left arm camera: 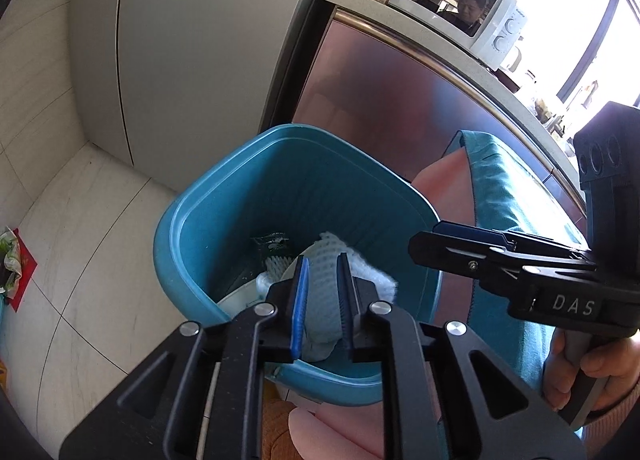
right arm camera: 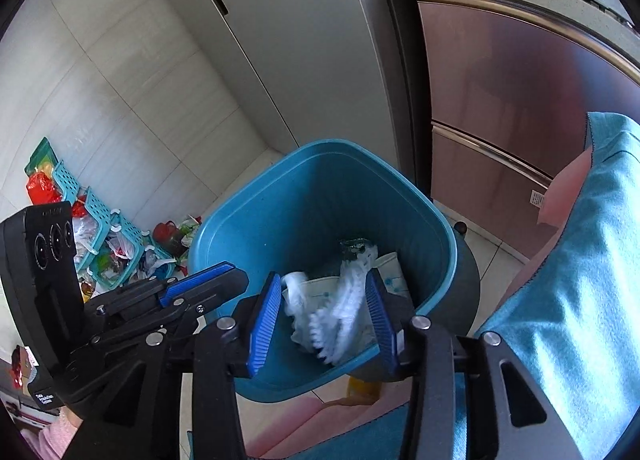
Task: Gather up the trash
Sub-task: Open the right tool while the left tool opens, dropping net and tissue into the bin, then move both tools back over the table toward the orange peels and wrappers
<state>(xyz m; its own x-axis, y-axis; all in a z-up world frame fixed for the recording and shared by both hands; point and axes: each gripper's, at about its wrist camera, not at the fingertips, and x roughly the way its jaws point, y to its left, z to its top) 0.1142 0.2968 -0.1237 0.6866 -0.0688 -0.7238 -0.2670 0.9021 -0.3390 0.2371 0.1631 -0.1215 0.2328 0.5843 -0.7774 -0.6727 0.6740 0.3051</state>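
Both grippers hang over the blue bin (right arm camera: 320,196). The right gripper (right arm camera: 324,316) is spread wide, the white netting (right arm camera: 348,300) loose between its jaws, dropping straight down. The left gripper (left arm camera: 322,292) is barely parted over white foam (left arm camera: 332,260).

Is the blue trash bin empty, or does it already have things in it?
Not empty. The blue trash bin holds white foam netting, pale paper or packaging and a dark scrap near the bottom; most of its inner wall is bare.

One blue bin (right arm camera: 320,196), two tools, one microwave (left arm camera: 460,8), two teal baskets (right arm camera: 100,220).
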